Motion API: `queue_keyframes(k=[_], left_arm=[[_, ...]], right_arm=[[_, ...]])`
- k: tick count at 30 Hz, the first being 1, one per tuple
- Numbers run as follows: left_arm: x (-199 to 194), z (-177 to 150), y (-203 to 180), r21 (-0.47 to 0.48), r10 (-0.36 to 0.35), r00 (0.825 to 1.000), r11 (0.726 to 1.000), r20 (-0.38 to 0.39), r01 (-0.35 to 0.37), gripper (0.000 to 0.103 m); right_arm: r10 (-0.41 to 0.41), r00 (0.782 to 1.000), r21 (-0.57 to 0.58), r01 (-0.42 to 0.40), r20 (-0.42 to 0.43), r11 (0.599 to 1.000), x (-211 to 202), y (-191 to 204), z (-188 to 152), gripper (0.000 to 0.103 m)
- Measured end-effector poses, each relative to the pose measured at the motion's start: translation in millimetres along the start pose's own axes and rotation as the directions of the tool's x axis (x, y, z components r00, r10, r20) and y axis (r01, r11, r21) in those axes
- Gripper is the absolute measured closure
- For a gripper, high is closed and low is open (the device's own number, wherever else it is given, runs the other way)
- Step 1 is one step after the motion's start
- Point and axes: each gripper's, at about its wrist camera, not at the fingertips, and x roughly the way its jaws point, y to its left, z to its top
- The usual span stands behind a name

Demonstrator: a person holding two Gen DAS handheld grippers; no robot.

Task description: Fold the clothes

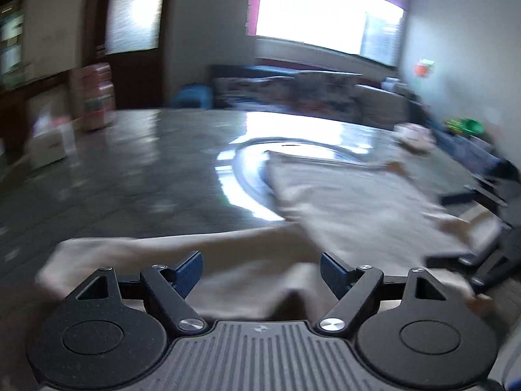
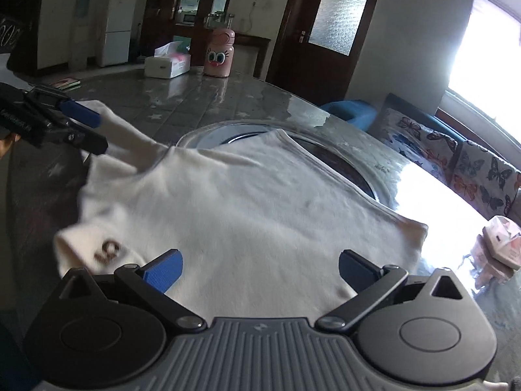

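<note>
1. Lying spread on the desk [image 2: 202, 97], the cream shirt [image 2: 234, 215] covers part of a round inset; one sleeve is drawn across at the near left, so folding looks barely begun.
2. Left hand-held gripper [image 1: 261, 272] and right hand-held gripper [image 2: 260, 268] both stand wide over the cloth, holding nothing.
3. A tissue box [image 2: 167, 63] and pink bottle [image 2: 219, 53] stand at the desk's far edge; a bright window lights the room.

Open grey glossy tabletop [image 2: 182, 97] left of and beyond the cream cotton garment [image 2: 234, 215]. Blocking the far edge: white tissue box [image 2: 167, 64], pink cartoon-eyed bottle [image 2: 218, 53]. At right edge, pink packet [image 2: 501, 244].
</note>
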Motion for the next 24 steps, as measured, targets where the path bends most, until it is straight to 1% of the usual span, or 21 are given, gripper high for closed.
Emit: queue_keyframes(k=[2, 4, 7, 11, 14, 16, 18, 19, 20, 22, 24], left_arm=[[0, -1, 19, -0.036, 0.069, 0.998, 0.997, 0.003, -0.068, 0.021], [1, -2, 37, -0.073, 0.132, 0.991, 0.989, -0.004, -0.132, 0.021], [9, -2, 59, -0.127, 0.165, 0.985, 0.977, -0.043, -0.169, 0.023], [20, 2, 74, -0.120, 0.196, 0.979, 0.972, -0.052, -0.201, 0.023], [35, 10, 79, -0.062, 0.267, 0.962, 0.961, -0.050, -0.270, 0.023], [45, 15, 84, -0.028, 0.308, 0.950, 0.950, -0.041, -0.309, 0.020], [49, 21, 89, -0.023, 0.318, 0.947, 0.947, -0.040, -0.319, 0.020], [49, 23, 91, -0.024, 0.314, 0.949, 0.949, -0.037, -0.315, 0.023], [45, 25, 92, -0.030, 0.300, 0.954, 0.953, -0.031, -0.300, 0.026], [37, 28, 95, -0.042, 0.270, 0.963, 0.962, -0.017, -0.271, 0.028], [35, 29, 99, -0.052, 0.250, 0.968, 0.967, -0.028, -0.251, 0.032]], right_arm=[[0.030, 0.999, -0.017, -0.031, -0.018, 0.999, 7, 6, 0, 0.000], [0.033, 0.999, -0.040, -0.033, -0.019, 0.999, 9, 13, -2, 0.000], [0.024, 0.999, -0.043, -0.025, -0.023, 0.999, 7, 14, -2, 0.000], [0.026, 0.999, -0.035, -0.027, -0.032, 0.999, 7, 12, -2, 0.000], [0.026, 0.999, -0.029, -0.027, -0.036, 0.999, 8, 12, -2, 0.000], [0.027, 0.999, -0.021, -0.028, -0.038, 0.999, 8, 11, -2, 0.000], [0.030, 0.999, -0.009, -0.031, -0.042, 0.999, 9, 10, -2, 0.000], [0.030, 0.999, -0.008, -0.031, -0.044, 0.999, 9, 10, -2, 0.000], [0.030, 0.999, -0.009, -0.030, -0.046, 1.000, 9, 10, -1, 0.000], [0.027, 0.999, -0.018, -0.028, -0.045, 0.999, 9, 11, -1, 0.000], [0.028, 0.999, -0.021, -0.029, -0.043, 0.999, 9, 12, -1, 0.000]])
